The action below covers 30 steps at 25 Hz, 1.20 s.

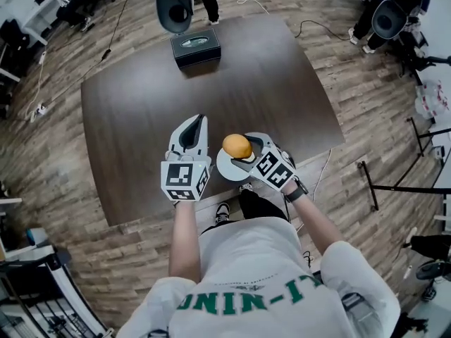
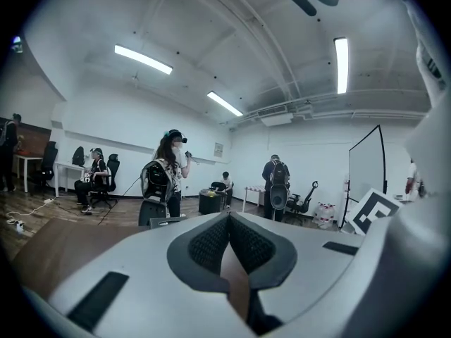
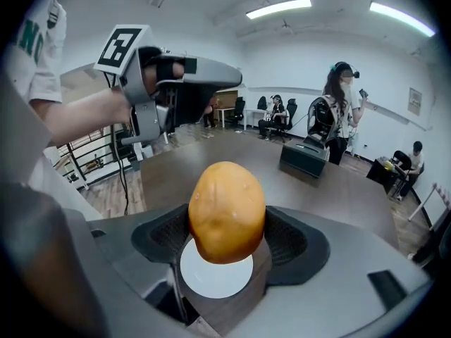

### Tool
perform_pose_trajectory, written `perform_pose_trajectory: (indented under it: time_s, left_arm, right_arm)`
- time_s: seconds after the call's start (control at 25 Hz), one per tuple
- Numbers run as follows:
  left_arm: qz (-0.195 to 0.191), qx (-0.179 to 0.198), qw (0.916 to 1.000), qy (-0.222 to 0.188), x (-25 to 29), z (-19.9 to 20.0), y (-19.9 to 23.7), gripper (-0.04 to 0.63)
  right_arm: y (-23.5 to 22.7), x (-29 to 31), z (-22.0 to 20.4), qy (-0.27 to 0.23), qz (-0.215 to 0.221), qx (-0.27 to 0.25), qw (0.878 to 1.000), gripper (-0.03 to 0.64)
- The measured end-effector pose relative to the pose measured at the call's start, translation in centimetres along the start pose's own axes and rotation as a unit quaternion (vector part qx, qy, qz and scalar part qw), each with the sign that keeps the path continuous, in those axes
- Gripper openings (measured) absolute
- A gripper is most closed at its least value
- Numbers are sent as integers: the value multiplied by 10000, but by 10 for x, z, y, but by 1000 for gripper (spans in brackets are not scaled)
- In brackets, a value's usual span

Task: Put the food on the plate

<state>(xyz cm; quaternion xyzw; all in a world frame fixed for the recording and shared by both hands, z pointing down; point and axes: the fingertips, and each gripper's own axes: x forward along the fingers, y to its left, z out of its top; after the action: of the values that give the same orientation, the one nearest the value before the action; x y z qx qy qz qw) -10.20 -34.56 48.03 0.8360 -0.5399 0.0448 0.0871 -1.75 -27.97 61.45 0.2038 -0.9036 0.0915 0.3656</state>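
One tabletop (image 1: 141,111), two claws, one piece of food, one plate and one black box.

At about 7 o'clock on the tabletop, the left claw (image 1: 200,121) hangs with its two pads pressed together and nothing between them. Its own view shows this plainly; the head view gives only its back.

The single black box (image 1: 195,46) sits at 12 o'clock, well apart from everything else.

At 6 o'clock, near the front edge, the single round orange-brown food (image 1: 237,146) is clamped between the pads of the right claw (image 1: 240,148). It is held over the 12 o'clock rim of the one white plate (image 1: 227,169).

The right gripper view shows what the head view cannot: the food (image 3: 227,210) pinched at its sides, with the plate (image 3: 211,277) below it. It also shows the left claw (image 3: 232,76) at 10 o'clock.

Each claw's cube bears black-and-white square markers. The green lettering on the person's white shirt is cut off and cannot be read whole.
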Motion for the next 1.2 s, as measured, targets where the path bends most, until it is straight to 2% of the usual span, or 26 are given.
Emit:
perform_pose_trajectory:
  time_s: [0.16,0.24,0.4,0.72,1.2]
  left_arm:
    - [44,-134,9999,52,-1,-10,7,14]
    - [40,-274,9996,39,0,-13,10,14]
    - [89,-326,9994,118,0,-23,16,14]
    - [136,-347,9990,229,4,-35,19,14]
    - [173,-272,9988,366,3,-45,18,14]
  right_arm:
    - [6,28,-29,273,365,119,9989,342]
    - [4,43,-47,371,522,371,9973,342]
    - [2,67,-79,607,651,766,9931,342]
    - [5,94,-118,1116,688,728,9887,342]
    - [5,111,-139,1511,605,607,9848,342]
